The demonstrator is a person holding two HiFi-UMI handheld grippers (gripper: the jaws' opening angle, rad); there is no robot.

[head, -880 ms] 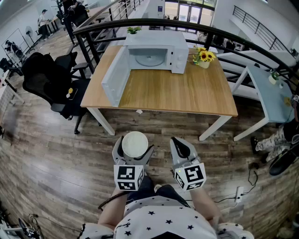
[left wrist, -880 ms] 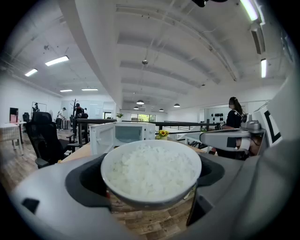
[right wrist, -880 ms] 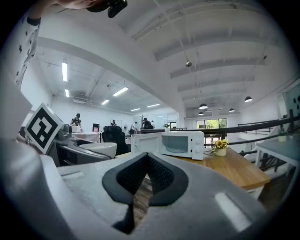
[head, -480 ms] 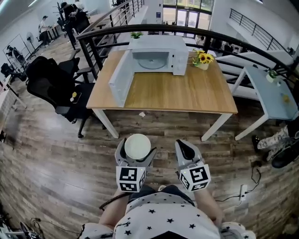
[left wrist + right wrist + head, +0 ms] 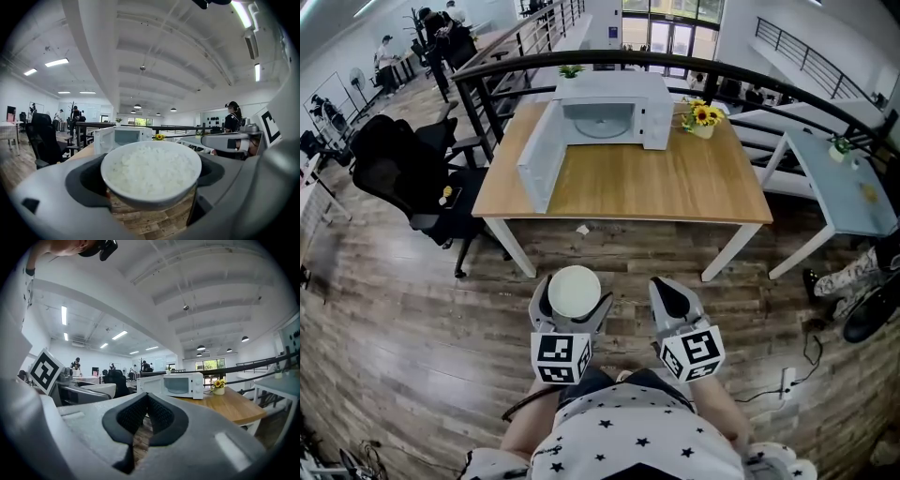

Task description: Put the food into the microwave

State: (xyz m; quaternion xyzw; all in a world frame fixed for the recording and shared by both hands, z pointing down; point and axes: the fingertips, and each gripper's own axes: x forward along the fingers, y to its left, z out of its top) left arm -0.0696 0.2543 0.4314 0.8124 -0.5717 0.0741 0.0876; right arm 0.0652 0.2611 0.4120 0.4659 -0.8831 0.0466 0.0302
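Both hands were held low and close to the body at the bottom centre of the head view, side by side and pointing nearly level towards the top of the frame. The marker cubes [image 5: 560, 356] faced up just above the star-printed shirt [image 5: 619, 436].

The left gripper [image 5: 573, 284] had its jaws spread wide around a white bowl of rice [image 5: 574, 292], gripping it by the sides and carrying it above the wooden floor [image 5: 412, 309]. The right gripper [image 5: 666, 286], just beside it, had its jaws brought together on nothing.

The bowl sat upright with its mouth facing up. It is round, so it has no long axis to speak of. It was well apart from the microwave [image 5: 609, 111], which stood at the far edge of the wooden table [image 5: 675, 187] in the upper centre. The microwave's cavity faced down the frame towards the person, and its door [image 5: 539, 155] was swung out to the left.

Only the left gripper view showed the rice itself, heaped white and nearly level with the rim. It also showed a person in dark clothes [image 5: 233, 117] at the right. The pads' contact with the bowl's wall lay under the rim there, so it probably rested in the jaws' curved hollows. Only the right gripper view showed the ribbed black pads [image 5: 133, 416] meeting at their tips. The head view alone showed the sunflowers [image 5: 701, 117] right of the microwave and the black office chair [image 5: 398, 164] at the left.
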